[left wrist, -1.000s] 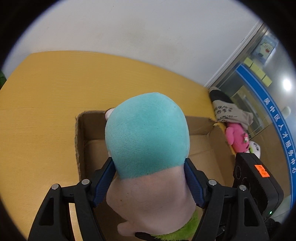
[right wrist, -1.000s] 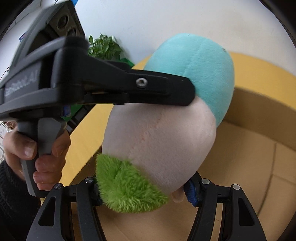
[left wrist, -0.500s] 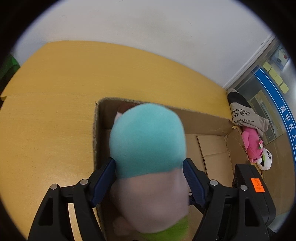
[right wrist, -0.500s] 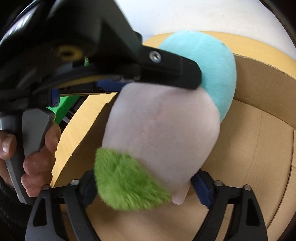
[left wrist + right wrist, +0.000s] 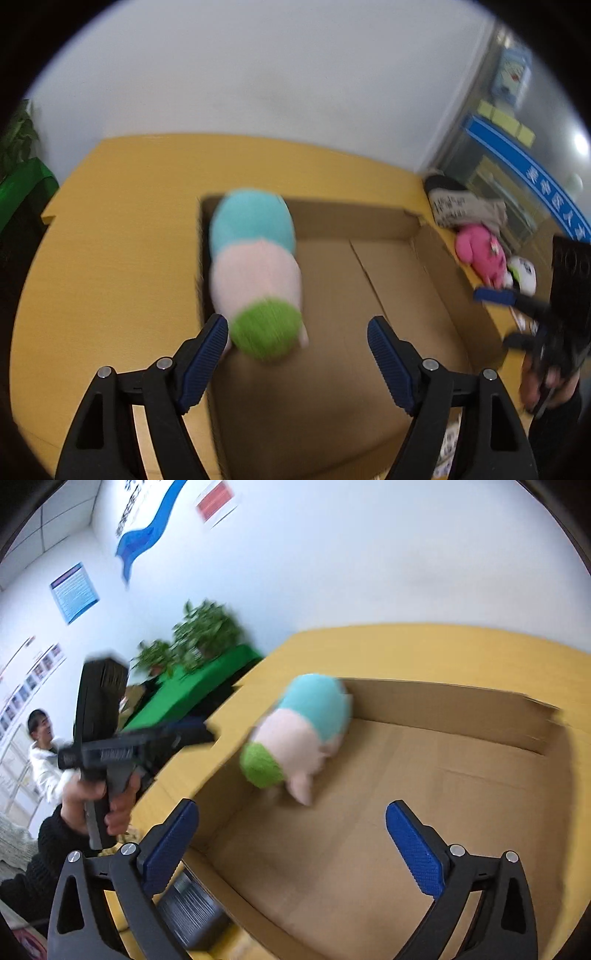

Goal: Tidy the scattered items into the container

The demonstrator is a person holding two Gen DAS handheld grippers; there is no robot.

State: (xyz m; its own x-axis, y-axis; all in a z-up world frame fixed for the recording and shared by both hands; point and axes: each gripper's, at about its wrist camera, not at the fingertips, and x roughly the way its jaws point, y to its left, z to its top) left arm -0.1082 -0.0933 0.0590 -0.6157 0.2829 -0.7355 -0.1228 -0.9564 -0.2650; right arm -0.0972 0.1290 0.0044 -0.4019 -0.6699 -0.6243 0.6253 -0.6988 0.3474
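Note:
A plush toy with a teal top, pale pink body and green end lies in the far left corner of the open cardboard box. It also shows in the right wrist view, against the box's left wall. My left gripper is open and empty, above the box and just behind the toy. My right gripper is open and empty above the box floor. Each gripper shows in the other's view, the right one and the left one.
The box stands on a yellow table. A pink plush, a white toy and a printed bag lie to the right of the box. A dark flat object lies by the box's near left side. Plants and a person are beyond.
Both grippers have opened and let go of the plush toy, which dropped into the box's far left corner. Both grippers have pulled back and apart; the frames are motion-blurred.

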